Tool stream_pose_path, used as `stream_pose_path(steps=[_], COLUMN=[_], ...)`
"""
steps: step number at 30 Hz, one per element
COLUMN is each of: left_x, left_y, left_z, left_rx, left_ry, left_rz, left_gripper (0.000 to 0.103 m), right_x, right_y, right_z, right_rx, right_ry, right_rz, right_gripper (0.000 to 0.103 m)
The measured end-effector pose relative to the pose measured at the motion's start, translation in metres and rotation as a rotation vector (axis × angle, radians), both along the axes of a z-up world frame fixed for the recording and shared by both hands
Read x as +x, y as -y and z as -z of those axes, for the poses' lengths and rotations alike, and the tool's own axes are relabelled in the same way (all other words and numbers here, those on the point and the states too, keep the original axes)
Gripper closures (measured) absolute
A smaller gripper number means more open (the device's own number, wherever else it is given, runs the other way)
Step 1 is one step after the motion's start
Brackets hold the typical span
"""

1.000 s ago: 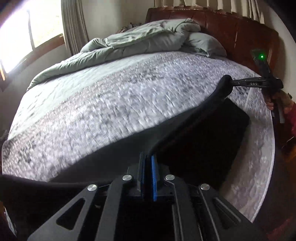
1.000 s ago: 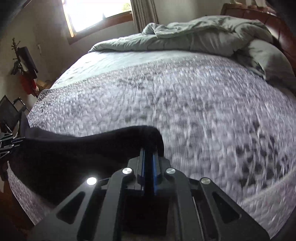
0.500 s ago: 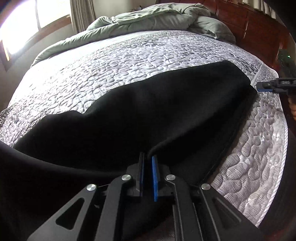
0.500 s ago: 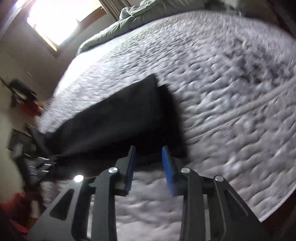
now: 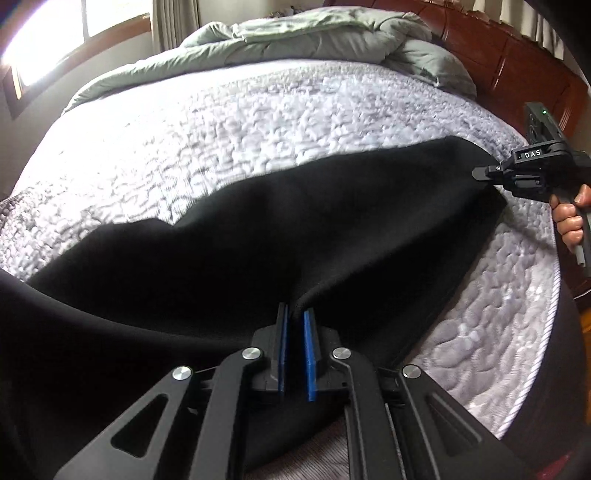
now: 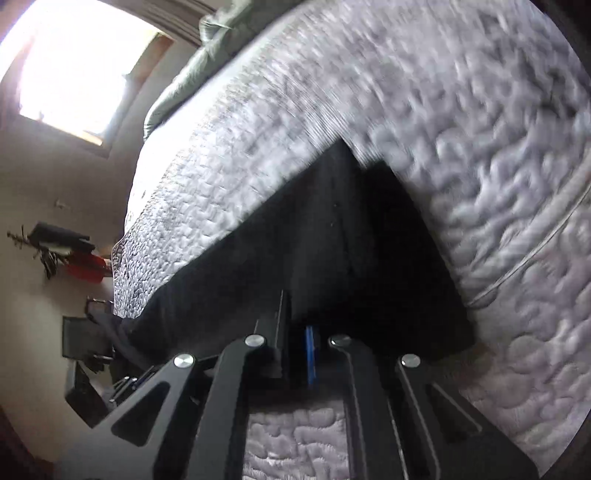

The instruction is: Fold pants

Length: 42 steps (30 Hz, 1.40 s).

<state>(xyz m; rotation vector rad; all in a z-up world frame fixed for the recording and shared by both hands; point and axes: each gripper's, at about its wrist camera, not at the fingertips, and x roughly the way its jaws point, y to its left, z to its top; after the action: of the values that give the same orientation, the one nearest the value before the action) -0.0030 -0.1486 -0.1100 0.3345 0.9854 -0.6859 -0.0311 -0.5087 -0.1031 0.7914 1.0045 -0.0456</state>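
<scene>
Daylight floods through a wood-framed window [image 5: 55, 44] at the far left of the bedroom, with a pale curtain [image 5: 173, 22] hanging beside it. Most of both views is taken up by a bed covered in a grey-white quilted bedspread [image 5: 258, 122] with a pebbled stitch pattern and a corded edge along its near side. A rumpled sage-green comforter [image 5: 314, 40] is heaped at the head of the bed against a dark reddish wooden headboard [image 5: 517, 62]. In the right wrist view a cream wall stands beyond the foot of the bed, with a dark object and something red [image 6: 86, 267] against it; what they are is too blurred to tell. The black pants [image 5: 295, 229] lie spread across the near part of the bedspread, running from the lower left toward the right edge of the bed. The left gripper [image 5: 294, 325] has its blue-padded fingers [image 5: 309, 354] slightly apart, with a raised ridge of the pants' near edge sitting between them; whether the pads are actually pressing the cloth cannot be told. The right gripper [image 5: 480, 172], marked "DAS" and held by a hand [image 5: 570, 218], meets the far right corner of the pants at its tip. From its own camera the right gripper [image 6: 297, 332] shows a narrow gap between the fingers, with black cloth lying right at the tips, but motion blur hides whether it grips.
</scene>
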Motion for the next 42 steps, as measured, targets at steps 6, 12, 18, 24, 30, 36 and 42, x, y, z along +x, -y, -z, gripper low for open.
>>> stream_pose_path(steps=[6,12,18,24,30,36,42], left_x=[-0.033,-0.035,-0.028,-0.026,-0.03,0.011,0.088], left_y=[0.008,0.018,0.014,0.004,-0.018,-0.102,-0.151], left_z=[-0.021,0.023,0.022,0.024,0.006,-0.036,-0.045], left_rx=[0.009,0.063,0.011,-0.028,-0.068,-0.122,-0.094], left_ry=[0.03,-0.01,-0.044,-0.049,-0.087,-0.128,-0.221], left_rz=[0.046,0.025,0.0,-0.021,-0.044,-0.315,-0.535], left_gripper=[0.094,0.093,0.093,0.092,0.06,0.021,0.02], right_x=[-0.016,-0.014,-0.032,0.011,0.041,0.037,0.037], right_y=[-0.006,-0.007,-0.045,-0.138,-0.2,-0.209,-0.209], right_z=[-0.019,0.018,-0.05,-0.042,0.025,0.024,0.025], right_rx=[-0.117,-0.123,-0.424,-0.248,-0.214,-0.279,-0.266], right_ry=[-0.067,-0.17,-0.172,-0.053,-0.185,-0.166,-0.161], right_rz=[0.03,0.066,0.137,-0.143,-0.242,-0.239,-0.227], right_gripper=[0.098,0.09,0.074,0.069,0.068,0.068,0.068])
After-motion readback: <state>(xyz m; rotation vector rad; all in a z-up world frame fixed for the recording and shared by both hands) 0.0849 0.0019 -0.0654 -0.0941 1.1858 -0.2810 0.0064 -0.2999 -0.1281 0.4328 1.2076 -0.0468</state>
